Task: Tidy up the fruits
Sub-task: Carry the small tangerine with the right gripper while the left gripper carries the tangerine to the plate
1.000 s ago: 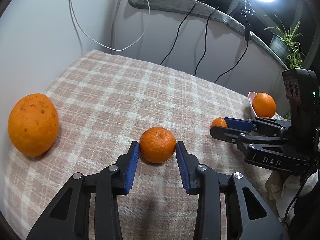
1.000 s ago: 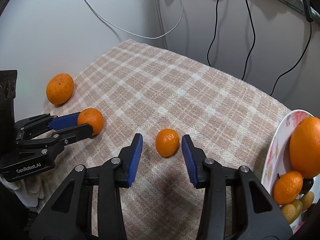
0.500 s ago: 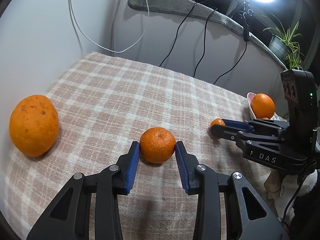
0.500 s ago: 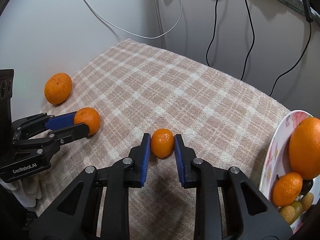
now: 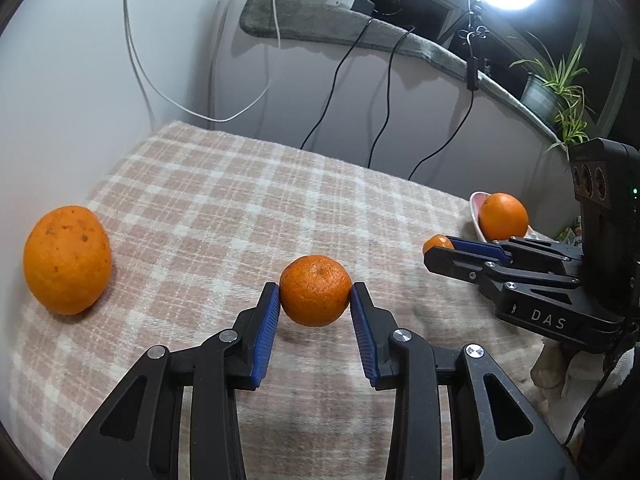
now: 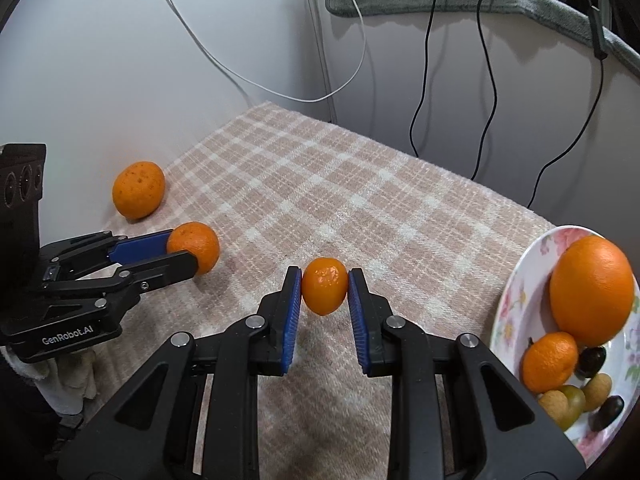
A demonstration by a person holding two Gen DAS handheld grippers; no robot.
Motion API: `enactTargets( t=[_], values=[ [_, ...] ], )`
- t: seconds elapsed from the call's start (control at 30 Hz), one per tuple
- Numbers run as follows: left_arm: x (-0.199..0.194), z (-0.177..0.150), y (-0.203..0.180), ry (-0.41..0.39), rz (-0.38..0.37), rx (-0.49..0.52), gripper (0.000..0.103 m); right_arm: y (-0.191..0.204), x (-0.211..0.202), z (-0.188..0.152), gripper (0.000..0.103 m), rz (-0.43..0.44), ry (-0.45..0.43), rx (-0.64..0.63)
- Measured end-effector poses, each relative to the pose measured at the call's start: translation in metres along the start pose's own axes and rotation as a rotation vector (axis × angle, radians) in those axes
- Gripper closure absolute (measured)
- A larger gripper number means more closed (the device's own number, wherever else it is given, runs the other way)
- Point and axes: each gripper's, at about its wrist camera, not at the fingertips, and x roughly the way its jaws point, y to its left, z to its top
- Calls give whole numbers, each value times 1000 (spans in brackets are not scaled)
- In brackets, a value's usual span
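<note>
Far left: I see a big spotted orange (image 5: 67, 260) lying loose on the checked cloth (image 5: 248, 200) of the worktop, well apart from both tools and near the wall.

Left hand-held gripper (image 5: 315, 300): clamped on a mandarin (image 5: 315, 290); both blue pads press its sides. The fruit sits low over the cloth, and I cannot tell whether it has cleared the surface.

Middle: bare cloth between the two tools, nothing in the way.

Right hand-held gripper (image 6: 324, 292): clamped on a small orange fruit (image 6: 324, 291), a kumquat-sized one. A shadow shows under it, so I judge it just off the cloth.

Right edge: the flowered plate (image 6: 516, 292) already holds a large orange (image 6: 592, 290), a mandarin-sized fruit and several small brown, green and dark fruits. It hangs partly out of my right-wrist view.

Step in hand: both grasps are made; I judge this to be the start of the carry toward the plate.

Next move, right: lift enough to clear the plate's rim, swing right, and set the small fruit into a free spot in front of the large orange without knocking the pile.

Next move, left: the mandarin has the longer trip across; I would hold it back until the other tool is clear of the plate.

Risk: round fruit can roll once released.
</note>
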Motion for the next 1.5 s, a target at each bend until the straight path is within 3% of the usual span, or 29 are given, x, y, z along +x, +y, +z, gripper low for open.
enactTargets(
  t=[0.67,1.5],
  values=[
    [-19,13,-55,-63,-95,71,68,-41,-79,-22,79,-76,-106,49],
    [-2,23,-145,-52,-186,198,69,-124,-149,-59,79,-181,-185,177]
  ],
)
